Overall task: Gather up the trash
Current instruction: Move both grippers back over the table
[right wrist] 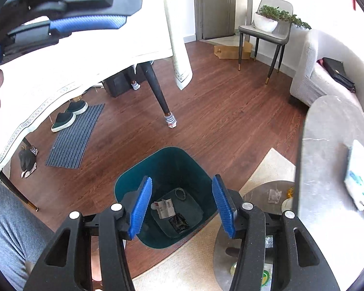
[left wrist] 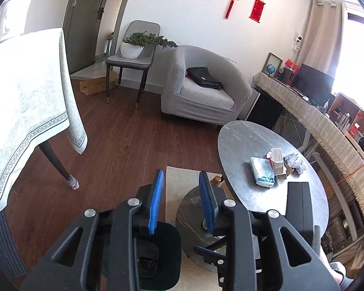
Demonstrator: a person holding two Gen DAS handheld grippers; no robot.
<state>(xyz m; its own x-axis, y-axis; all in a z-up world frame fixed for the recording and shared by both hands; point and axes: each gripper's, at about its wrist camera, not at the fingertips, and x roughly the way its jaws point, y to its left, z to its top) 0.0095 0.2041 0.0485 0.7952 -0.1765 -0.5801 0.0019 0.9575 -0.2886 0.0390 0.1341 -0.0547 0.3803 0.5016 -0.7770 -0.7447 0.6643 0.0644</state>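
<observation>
A dark teal bin (right wrist: pixel 167 169) stands on the floor; inside lie a white paper slip (right wrist: pixel 165 207), a black wrapper (right wrist: pixel 179 223) and a dark ring. My right gripper (right wrist: pixel 182 206) is open and empty, directly above the bin. My left gripper (left wrist: pixel 182 201) is open and empty, above the floor beside the round grey table (left wrist: pixel 245 143). On that table lie a blue-white tissue pack (left wrist: pixel 263 172), a small carton (left wrist: pixel 277 158) and crumpled paper balls (left wrist: pixel 294 161). The bin shows under the left gripper too (left wrist: pixel 167 247).
A lower round side table (right wrist: pixel 259 196) with small bits sits beside the bin. A cloth-covered dining table (left wrist: pixel 24 92) is left, with a black leg (right wrist: pixel 157 89). A grey armchair (left wrist: pixel 201 89), chair with plant (left wrist: pixel 133 46), doormat and shoes (right wrist: pixel 70 114) surround the wooden floor.
</observation>
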